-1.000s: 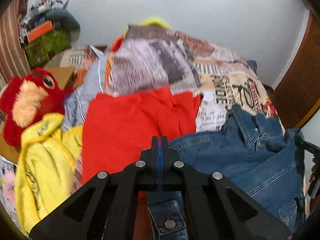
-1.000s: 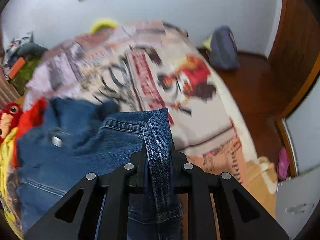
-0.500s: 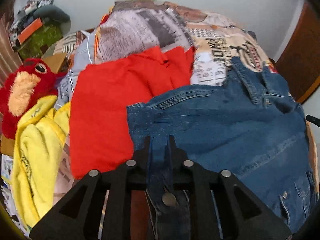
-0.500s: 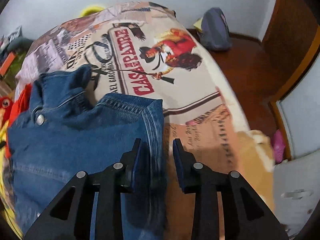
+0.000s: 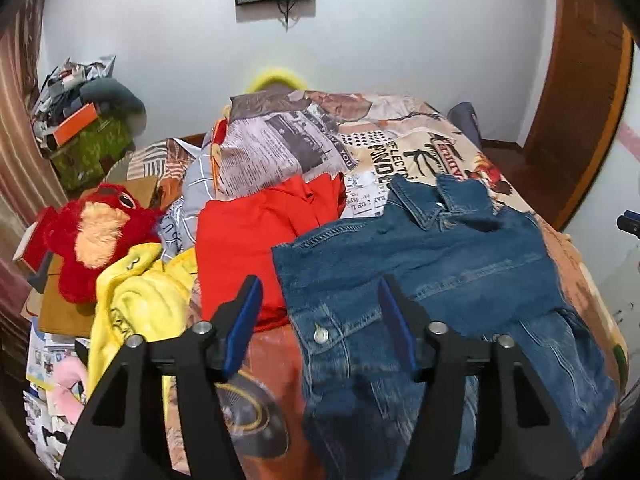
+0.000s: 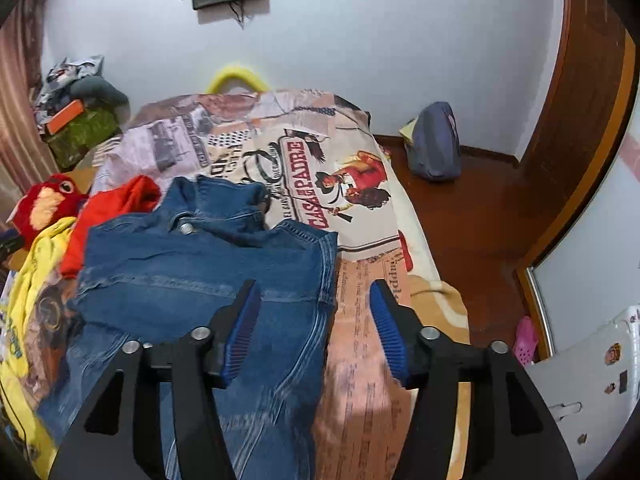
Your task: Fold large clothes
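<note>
The denim jacket (image 5: 432,272) lies flat on the bed (image 6: 360,280), collar toward the top of the frame, occupying the centre and lower right of the left wrist view and the centre left of the right wrist view. The left gripper (image 5: 318,320) has just been opening; its jaws stand apart above the jacket's left edge, gripping nothing. The right gripper (image 6: 314,320) has likewise just been opening, jaws apart over the jacket's right seam, nothing pinched. Open bedspread remains right of the jacket and beyond the collar. At frame left, a red garment (image 5: 248,240) touches the jacket, with a yellow garment (image 5: 136,304) and a red plush toy (image 5: 96,236) beside it. The jacket's lower hem is hidden behind the gripper bodies and blurred. Legible print on the bedspread reads "CASA DE PADRE"; smaller print is unreadable.
</note>
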`<move>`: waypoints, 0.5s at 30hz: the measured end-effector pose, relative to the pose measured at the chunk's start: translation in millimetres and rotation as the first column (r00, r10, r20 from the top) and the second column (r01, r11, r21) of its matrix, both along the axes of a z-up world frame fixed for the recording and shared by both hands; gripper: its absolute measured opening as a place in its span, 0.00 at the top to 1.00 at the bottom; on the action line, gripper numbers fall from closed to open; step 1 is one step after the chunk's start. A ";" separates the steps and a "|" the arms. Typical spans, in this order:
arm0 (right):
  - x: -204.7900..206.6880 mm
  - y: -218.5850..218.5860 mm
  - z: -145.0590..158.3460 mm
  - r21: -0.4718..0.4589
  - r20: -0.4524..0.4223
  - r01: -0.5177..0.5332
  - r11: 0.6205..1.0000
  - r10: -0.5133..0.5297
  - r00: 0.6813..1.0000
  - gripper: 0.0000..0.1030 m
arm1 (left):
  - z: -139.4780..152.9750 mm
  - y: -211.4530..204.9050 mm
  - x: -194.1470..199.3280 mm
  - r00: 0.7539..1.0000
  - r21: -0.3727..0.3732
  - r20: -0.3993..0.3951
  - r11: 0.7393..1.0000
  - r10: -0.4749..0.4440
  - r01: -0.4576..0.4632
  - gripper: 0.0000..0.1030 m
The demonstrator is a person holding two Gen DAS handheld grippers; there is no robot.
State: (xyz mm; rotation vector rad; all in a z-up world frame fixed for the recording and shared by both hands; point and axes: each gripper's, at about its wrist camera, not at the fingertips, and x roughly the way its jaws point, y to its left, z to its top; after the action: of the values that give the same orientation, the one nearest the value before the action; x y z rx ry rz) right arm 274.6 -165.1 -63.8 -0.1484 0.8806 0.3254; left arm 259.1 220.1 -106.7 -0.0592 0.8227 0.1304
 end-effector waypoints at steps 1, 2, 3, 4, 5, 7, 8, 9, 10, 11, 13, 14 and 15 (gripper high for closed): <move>-8.9 -1.4 2.6 0.002 -0.001 -0.010 1.000 0.010 1.000 0.45 | 1.8 0.3 -7.0 1.000 -0.003 0.001 1.000 -0.007 0.007 0.32; -14.0 -1.9 3.3 0.004 -0.005 -0.018 1.000 0.018 1.000 0.45 | 2.4 0.9 -15.1 1.000 -0.009 -0.003 1.000 -0.016 0.016 0.32; -23.2 -2.7 3.1 0.004 -0.014 -0.035 0.999 0.035 0.999 0.45 | 1.2 1.7 -22.4 1.000 -0.017 -0.014 1.000 -0.022 0.022 0.32; -27.1 -3.0 0.8 0.000 -0.022 -0.046 0.999 0.046 0.999 0.45 | -1.8 3.9 -28.6 0.999 -0.027 -0.034 0.999 -0.025 0.024 0.32; -31.1 -3.1 -2.2 -0.007 -0.028 -0.055 0.998 0.055 0.998 0.45 | -6.6 5.9 -33.5 0.998 -0.041 -0.057 0.999 -0.026 0.024 0.32; -42.5 -2.7 -10.1 -0.030 -0.045 -0.076 0.997 0.075 0.996 0.45 | -18.4 10.6 -43.3 0.994 -0.077 -0.104 0.997 -0.029 0.021 0.32; -46.0 -2.4 -14.0 -0.041 -0.053 -0.083 0.996 0.081 0.995 0.45 | -27.7 14.9 -47.8 0.991 -0.101 -0.133 0.995 -0.027 0.013 0.32; -51.6 -2.0 -20.6 -0.056 -0.067 -0.092 0.994 0.088 0.994 0.45 | -36.9 19.3 -52.3 0.987 -0.125 -0.157 0.992 -0.022 0.002 0.32; -55.3 -1.9 -25.3 -0.067 -0.079 -0.095 0.993 0.089 0.993 0.45 | -46.1 23.2 -55.9 0.983 -0.148 -0.183 0.989 -0.018 -0.009 0.32; -58.7 -2.7 -30.6 -0.079 -0.093 -0.096 0.992 0.089 0.992 0.45 | -54.7 26.5 -59.6 0.979 -0.171 -0.203 0.985 -0.014 -0.021 0.32; -62.3 -4.0 -48.0 -0.092 -0.139 -0.092 0.991 0.079 0.987 0.45 | -75.2 32.9 -68.5 0.970 -0.228 -0.244 0.972 -0.008 -0.050 0.32; -66.1 -5.0 -52.5 -0.092 -0.154 -0.089 0.992 0.074 0.985 0.45 | -89.7 35.5 -72.3 0.961 -0.272 -0.275 0.960 -0.014 -0.064 0.32; -67.7 -7.5 -60.5 -0.091 -0.177 -0.082 0.992 0.065 0.982 0.45 | -100.2 35.7 -76.1 0.954 -0.300 -0.298 0.951 -0.024 -0.070 0.32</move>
State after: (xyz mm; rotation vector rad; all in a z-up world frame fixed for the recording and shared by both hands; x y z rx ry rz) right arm 206.9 -172.6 -124.4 -0.2473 1.0662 0.3684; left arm 183.0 255.9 -206.9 -0.3518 1.1415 0.0315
